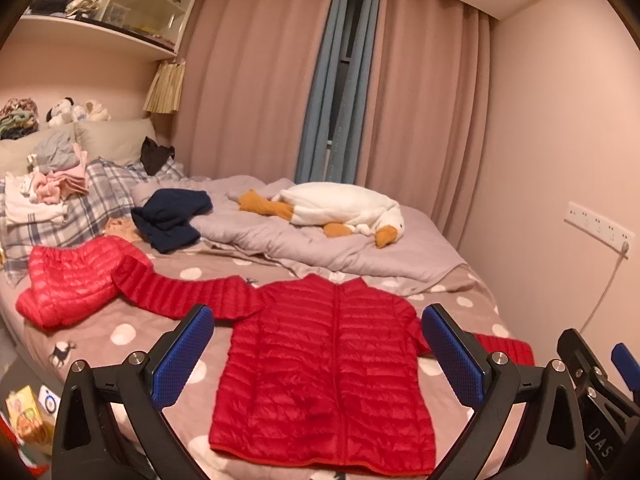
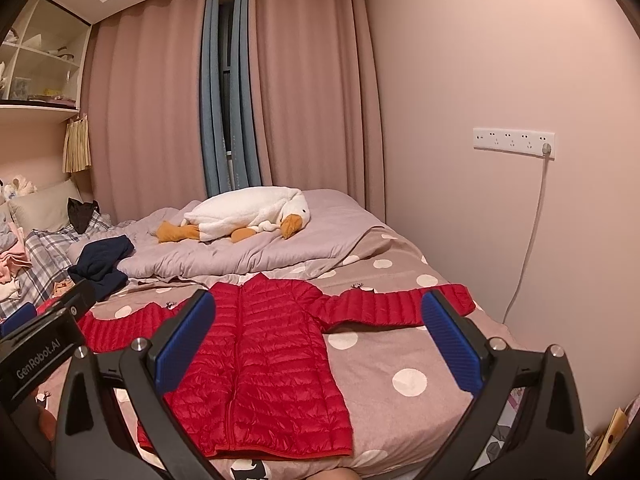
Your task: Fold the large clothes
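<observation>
Left wrist: red jacket (image 1: 324, 364) lies flat beneath spread-fingered left tool (image 1: 318, 356).

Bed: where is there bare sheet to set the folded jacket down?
Bare polka-dot sheet lies on the right, below the jacket sleeve toward the wall. The left is crowded: second red jacket, navy garment, clothes pile. Duvet and goose fill the far end.

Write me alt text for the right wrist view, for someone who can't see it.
A red puffer jacket lies flat, front up, sleeves spread, on a polka-dot bed. The right tool hovers open above it, holding nothing; a plush goose rests behind.
</observation>
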`<state>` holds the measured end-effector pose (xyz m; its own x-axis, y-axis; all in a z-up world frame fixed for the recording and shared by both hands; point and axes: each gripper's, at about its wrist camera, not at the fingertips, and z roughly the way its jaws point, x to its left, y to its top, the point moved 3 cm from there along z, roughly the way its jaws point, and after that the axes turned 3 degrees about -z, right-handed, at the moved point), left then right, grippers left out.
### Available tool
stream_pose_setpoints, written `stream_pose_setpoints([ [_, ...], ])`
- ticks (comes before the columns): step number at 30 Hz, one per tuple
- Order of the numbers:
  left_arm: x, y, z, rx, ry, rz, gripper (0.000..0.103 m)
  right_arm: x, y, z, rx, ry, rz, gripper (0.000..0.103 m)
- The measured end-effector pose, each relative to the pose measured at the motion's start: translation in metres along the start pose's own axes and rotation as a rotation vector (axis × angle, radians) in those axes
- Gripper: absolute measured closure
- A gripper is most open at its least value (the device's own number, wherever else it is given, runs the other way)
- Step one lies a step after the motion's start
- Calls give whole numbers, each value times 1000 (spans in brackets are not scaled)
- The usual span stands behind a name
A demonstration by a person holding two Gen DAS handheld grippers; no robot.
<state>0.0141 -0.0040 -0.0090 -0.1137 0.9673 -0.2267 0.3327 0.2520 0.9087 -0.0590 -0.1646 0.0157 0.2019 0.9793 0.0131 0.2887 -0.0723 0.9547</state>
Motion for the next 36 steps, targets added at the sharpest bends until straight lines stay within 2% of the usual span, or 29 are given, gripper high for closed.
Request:
stream_pose_setpoints([
  [19,1,0,3,-7,2,4,0,3,0,3,-11,10,-7,0],
  [30,9,-1,15,-13,46,25,0,7,-3,14,7,23,-5,0],
  [36,33,15,51,-12,-46,3,0,-1,-4,39,11,93,20,0],
])
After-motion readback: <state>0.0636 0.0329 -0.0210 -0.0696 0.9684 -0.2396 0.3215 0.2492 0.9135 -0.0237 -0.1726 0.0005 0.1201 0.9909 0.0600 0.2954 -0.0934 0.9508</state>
